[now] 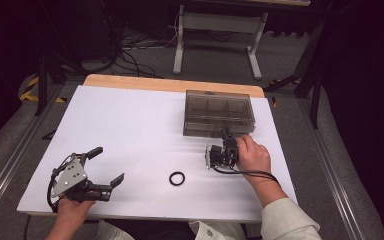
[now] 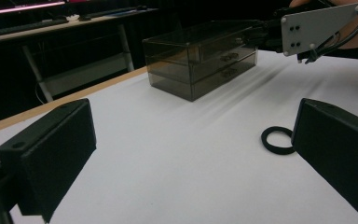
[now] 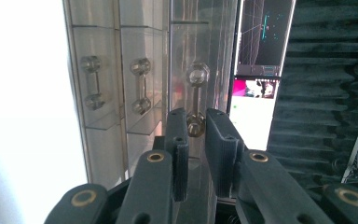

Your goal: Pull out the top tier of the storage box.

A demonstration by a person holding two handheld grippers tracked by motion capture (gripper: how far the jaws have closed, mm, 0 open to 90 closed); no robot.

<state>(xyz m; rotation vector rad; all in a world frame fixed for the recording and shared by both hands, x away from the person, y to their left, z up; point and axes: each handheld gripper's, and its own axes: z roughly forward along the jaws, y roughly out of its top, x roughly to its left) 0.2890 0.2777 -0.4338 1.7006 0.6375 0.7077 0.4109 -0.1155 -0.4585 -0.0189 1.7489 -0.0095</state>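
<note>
A smoky clear drawer box (image 1: 219, 112) with three drawers stands at the back right of the white table top (image 1: 130, 130). My right gripper (image 1: 226, 135) is rolled on its side against the box front. In the right gripper view its jaws (image 3: 196, 128) are closed on the lower knob of the top drawer's handle (image 3: 197, 100). A black ring (image 1: 177, 178) lies flat on the table between the two hands. My left gripper (image 1: 110, 164) rests at the front left, open and holding nothing. In the left gripper view the ring (image 2: 277, 140) lies just beside the right jaw.
The box (image 2: 200, 60) stands far beyond the left gripper (image 2: 191, 154), with the right gripper's grey plate (image 2: 317, 28) at its front. A wooden strip (image 1: 170, 82) edges the table's far side. Desk legs (image 1: 180, 45) and cables lie on the floor beyond.
</note>
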